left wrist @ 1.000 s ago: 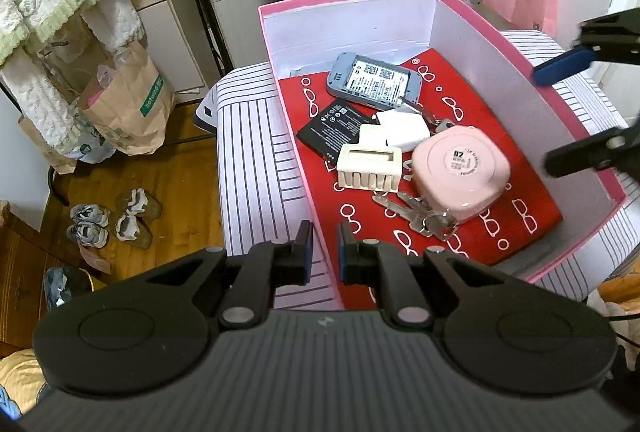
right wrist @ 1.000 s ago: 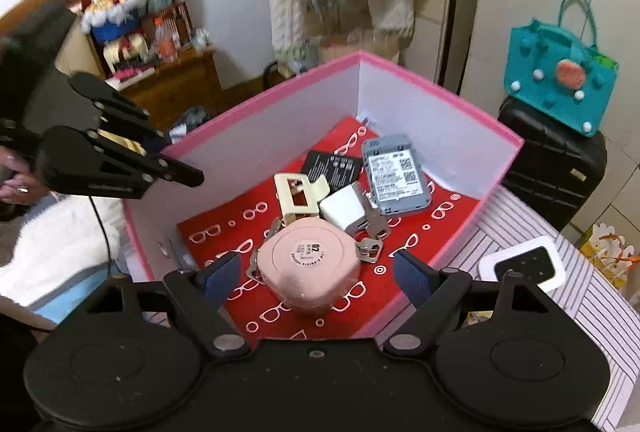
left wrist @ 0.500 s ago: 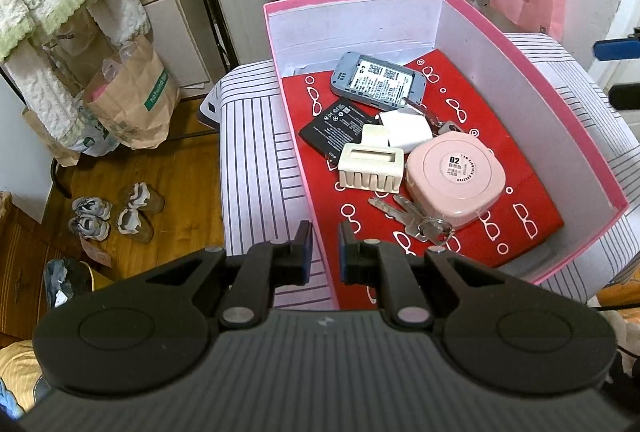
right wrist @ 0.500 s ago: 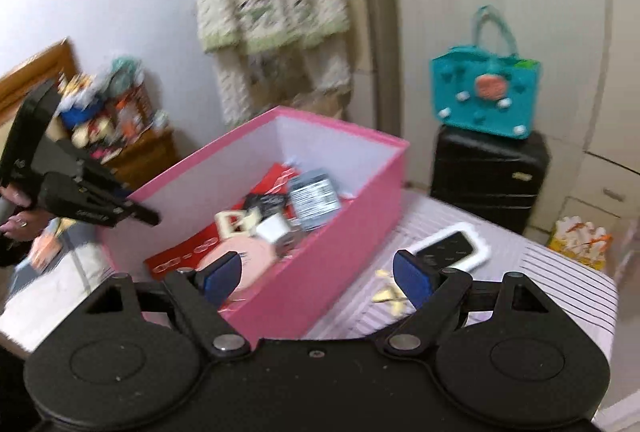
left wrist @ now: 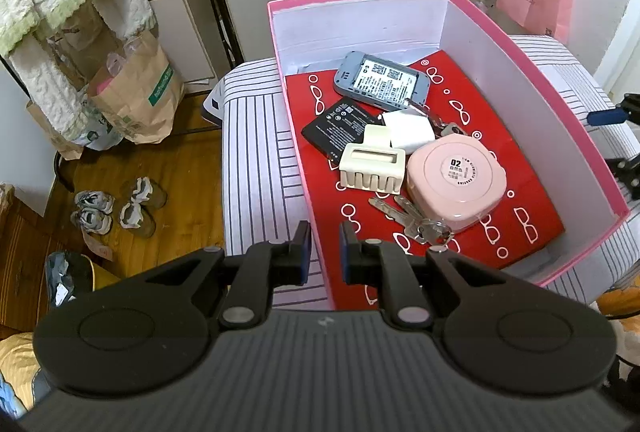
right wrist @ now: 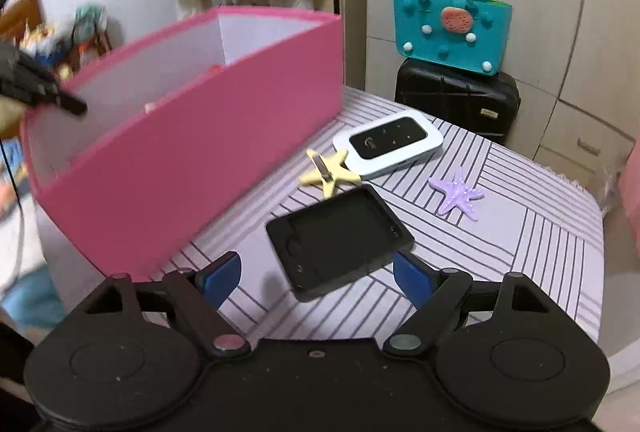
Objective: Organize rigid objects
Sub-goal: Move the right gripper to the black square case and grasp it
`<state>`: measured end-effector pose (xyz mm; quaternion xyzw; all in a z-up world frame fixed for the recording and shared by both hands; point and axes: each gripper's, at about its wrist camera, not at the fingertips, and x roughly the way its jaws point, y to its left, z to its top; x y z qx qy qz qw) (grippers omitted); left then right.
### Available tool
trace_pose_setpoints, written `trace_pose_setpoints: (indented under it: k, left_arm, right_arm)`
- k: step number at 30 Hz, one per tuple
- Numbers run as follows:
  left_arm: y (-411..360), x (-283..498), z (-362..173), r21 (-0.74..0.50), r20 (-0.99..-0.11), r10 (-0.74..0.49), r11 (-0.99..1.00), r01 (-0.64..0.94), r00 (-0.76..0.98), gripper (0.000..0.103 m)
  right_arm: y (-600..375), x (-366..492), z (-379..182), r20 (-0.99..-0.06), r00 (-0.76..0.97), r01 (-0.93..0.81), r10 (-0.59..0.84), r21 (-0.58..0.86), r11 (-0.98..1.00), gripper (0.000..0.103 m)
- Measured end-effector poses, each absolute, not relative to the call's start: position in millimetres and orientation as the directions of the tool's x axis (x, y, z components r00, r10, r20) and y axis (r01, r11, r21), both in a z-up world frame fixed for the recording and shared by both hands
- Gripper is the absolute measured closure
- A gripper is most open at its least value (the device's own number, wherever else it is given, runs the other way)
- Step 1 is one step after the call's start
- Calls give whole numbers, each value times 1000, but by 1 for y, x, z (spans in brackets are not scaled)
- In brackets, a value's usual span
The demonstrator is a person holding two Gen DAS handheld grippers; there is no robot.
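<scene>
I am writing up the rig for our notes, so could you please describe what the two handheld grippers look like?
Both are matte black plastic. The left gripper has a wide ribbed grey-black body, two round discs, silver pivot pins, and black fingers with blue pads. The right gripper has the same discs, linkages and pins, with bright blue pads on its fingers. No sleeve is visible.

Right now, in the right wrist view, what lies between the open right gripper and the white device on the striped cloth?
In the right wrist view, a black tray lies between the right gripper and the white device, flat on the striped cloth; the yellow starfish sits slightly left.
</scene>
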<state>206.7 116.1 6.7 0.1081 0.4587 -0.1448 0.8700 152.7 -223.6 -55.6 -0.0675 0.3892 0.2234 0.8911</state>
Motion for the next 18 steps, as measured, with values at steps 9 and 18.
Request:
trace_pose_setpoints:
  k: [9, 18]
  left_arm:
    - [116, 208, 6, 53, -832, -145, 940, 336, 536, 90]
    - [117, 208, 7, 45, -833, -146, 943, 328, 534, 90]
  right_arm:
    - [-224, 172, -86, -718, 607, -430, 339, 61, 901, 12]
    - [-217, 171, -94, -657, 669, -419, 347, 52, 906, 3]
